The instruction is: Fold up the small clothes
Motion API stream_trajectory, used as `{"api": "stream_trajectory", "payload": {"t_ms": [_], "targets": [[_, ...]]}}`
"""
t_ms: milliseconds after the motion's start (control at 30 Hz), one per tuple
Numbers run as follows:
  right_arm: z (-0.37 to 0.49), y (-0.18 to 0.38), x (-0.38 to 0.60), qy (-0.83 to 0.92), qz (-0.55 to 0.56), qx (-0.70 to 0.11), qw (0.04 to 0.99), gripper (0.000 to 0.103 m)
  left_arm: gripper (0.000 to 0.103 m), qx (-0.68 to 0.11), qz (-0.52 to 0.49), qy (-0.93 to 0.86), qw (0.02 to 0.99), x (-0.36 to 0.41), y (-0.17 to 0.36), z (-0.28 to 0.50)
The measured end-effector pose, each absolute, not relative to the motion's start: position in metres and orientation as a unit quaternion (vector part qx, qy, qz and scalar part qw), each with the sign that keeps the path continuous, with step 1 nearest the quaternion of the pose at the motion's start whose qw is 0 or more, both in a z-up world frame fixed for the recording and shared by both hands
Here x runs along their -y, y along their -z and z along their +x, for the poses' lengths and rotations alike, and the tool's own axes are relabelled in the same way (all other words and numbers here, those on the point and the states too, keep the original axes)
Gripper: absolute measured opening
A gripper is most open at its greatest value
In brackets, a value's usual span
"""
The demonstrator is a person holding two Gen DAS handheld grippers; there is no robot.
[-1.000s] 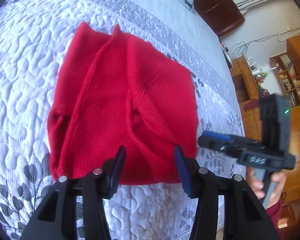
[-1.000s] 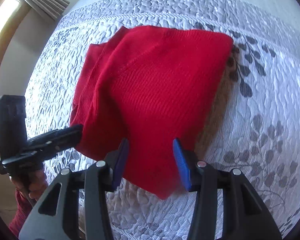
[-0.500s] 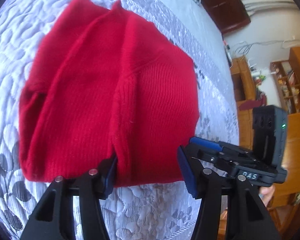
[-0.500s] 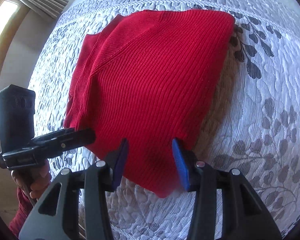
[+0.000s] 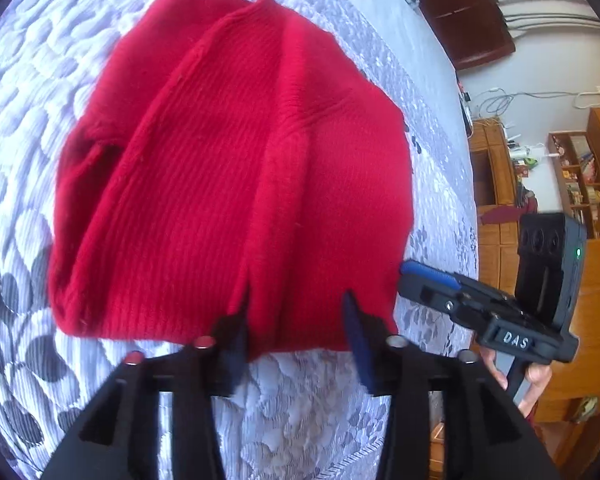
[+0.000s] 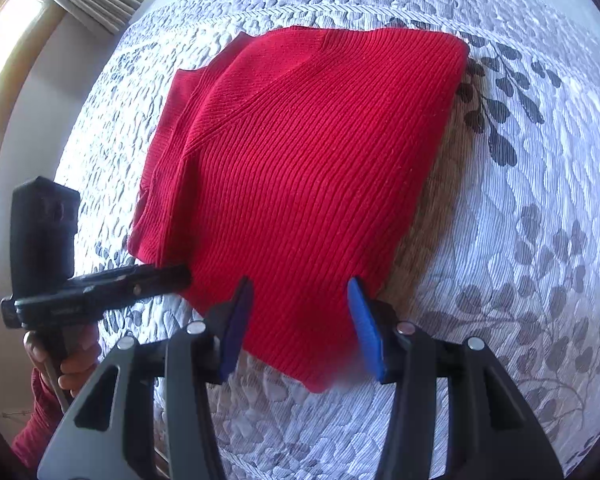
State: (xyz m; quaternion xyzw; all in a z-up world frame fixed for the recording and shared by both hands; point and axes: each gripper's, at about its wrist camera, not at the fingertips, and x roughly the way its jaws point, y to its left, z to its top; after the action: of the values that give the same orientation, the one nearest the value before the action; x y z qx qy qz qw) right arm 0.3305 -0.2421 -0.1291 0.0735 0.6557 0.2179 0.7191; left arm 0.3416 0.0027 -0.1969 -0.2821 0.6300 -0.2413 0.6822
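A red knitted sweater (image 5: 236, 184) lies folded into a rough square on the grey quilted bedspread (image 5: 16, 152); it also shows in the right wrist view (image 6: 308, 176). My left gripper (image 5: 296, 316) is open and empty, its fingers straddling the sweater's near edge beside a fold seam. My right gripper (image 6: 300, 300) is open and empty, its fingers over the sweater's near corner. Each gripper appears in the other's view: the right one (image 5: 428, 276) at the sweater's right edge, the left one (image 6: 172, 276) at its left edge.
The bedspread (image 6: 520, 220) has a grey leaf pattern and fills most of both views. Wooden shelves and cabinets (image 5: 576, 168) stand beyond the bed on the right. A curtained window (image 6: 24, 28) is at the far left. A dark headboard (image 5: 468, 8) is at the top.
Both grippers have moved closer to the sweater's near edge and stayed open. The sweater looks larger in both views and has not been lifted.
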Motion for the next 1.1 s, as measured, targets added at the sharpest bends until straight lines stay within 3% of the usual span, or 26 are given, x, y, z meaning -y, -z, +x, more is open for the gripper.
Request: {"api": "stream_trajectory", "payload": {"t_ms": [133, 167, 267, 367, 500, 600, 767, 867, 933, 967, 1100], "targets": [[0.336, 0.129, 0.238, -0.213, 0.069, -0.659, 0.718, 0.049, 0.060, -0.637, -0.269, 0.243, 0.680, 0.005, 0.196, 0.344], [0.339, 0.128, 0.237, -0.211, 0.066, -0.659, 0.719, 0.049, 0.057, -0.639, -0.264, 0.241, 0.681, 0.007, 0.196, 0.346], [0.347, 0.122, 0.233, -0.213, 0.062, -0.655, 0.722, 0.049, 0.024, -0.648, -0.242, 0.218, 0.688, 0.009, 0.197, 0.348], [0.368, 0.109, 0.225, -0.210, 0.053, -0.651, 0.727, 0.051, 0.020, -0.646, -0.275, 0.222, 0.676, -0.005, 0.201, 0.345], [0.408, 0.099, 0.190, -0.199, 0.034, -0.659, 0.725, 0.054, 0.021, -0.639, -0.296, 0.225, 0.673, -0.016, 0.205, 0.342], [0.432, 0.104, 0.158, -0.171, 0.010, -0.671, 0.721, 0.059, 0.034, -0.636, -0.309, 0.238, 0.666, -0.021, 0.206, 0.342], [0.458, 0.128, 0.125, -0.124, 0.025, -0.707, 0.696, 0.067, 0.044, -0.635, -0.293, 0.244, 0.672, -0.013, 0.203, 0.344], [0.461, 0.146, 0.122, -0.101, 0.032, -0.719, 0.687, 0.072, 0.043, -0.638, -0.276, 0.246, 0.676, -0.009, 0.203, 0.346], [0.462, 0.153, 0.125, -0.102, 0.042, -0.717, 0.688, 0.074, 0.030, -0.642, -0.249, 0.237, 0.686, -0.005, 0.202, 0.347], [0.462, 0.156, 0.127, -0.104, 0.046, -0.714, 0.690, 0.072, 0.017, -0.643, -0.228, 0.230, 0.693, -0.003, 0.201, 0.348], [0.463, 0.158, 0.138, -0.115, 0.055, -0.705, 0.697, 0.051, 0.007, -0.642, -0.231, 0.241, 0.690, -0.008, 0.205, 0.351]]}}
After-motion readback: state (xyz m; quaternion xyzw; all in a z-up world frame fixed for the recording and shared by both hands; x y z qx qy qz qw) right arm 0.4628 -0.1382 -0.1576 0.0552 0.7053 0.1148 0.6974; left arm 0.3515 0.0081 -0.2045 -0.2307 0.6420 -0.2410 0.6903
